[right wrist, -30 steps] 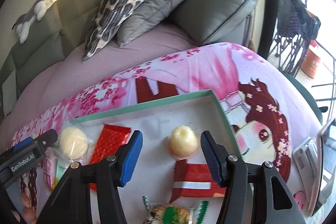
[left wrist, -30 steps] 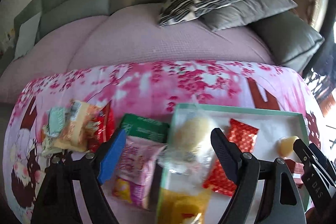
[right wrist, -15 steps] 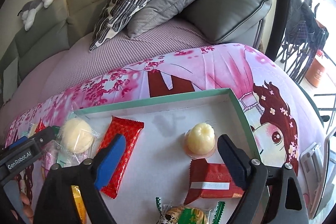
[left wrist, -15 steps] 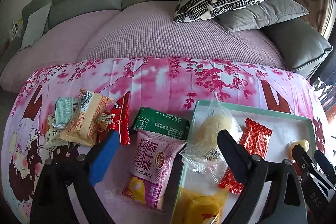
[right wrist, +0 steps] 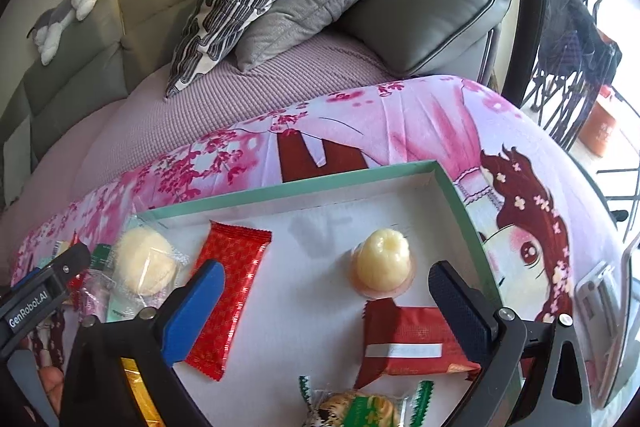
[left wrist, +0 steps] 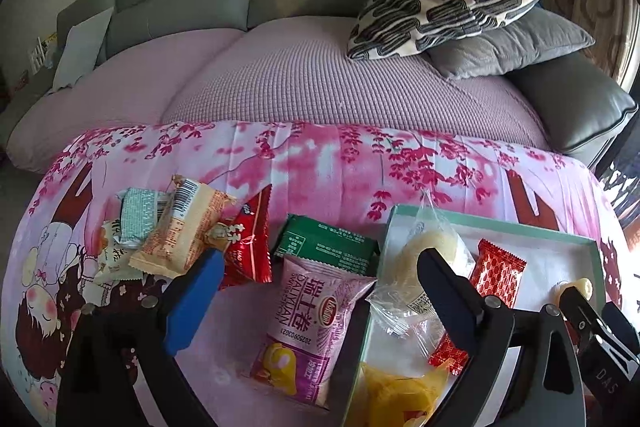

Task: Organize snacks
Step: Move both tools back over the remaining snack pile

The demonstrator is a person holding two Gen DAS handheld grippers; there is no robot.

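Right claw point(right wrist: 324, 291) opening wide, empty, over shallow green-rimmed white box point(right wrist: 460, 195); inside: one pale yellow jelly cup point(right wrist: 382, 263), two red wrappers, one clear-bagged round bun point(right wrist: 144, 263). Left claw point(left wrist: 316, 285) wide, empty, above one pink pouch point(left wrist: 316, 323) outside box's left edge.

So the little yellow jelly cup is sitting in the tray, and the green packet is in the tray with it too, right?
Not quite. The jelly cup is in the tray, but the green packet lies outside it on the pink cloth, just beside the tray's left edge. The left wrist view shows this.
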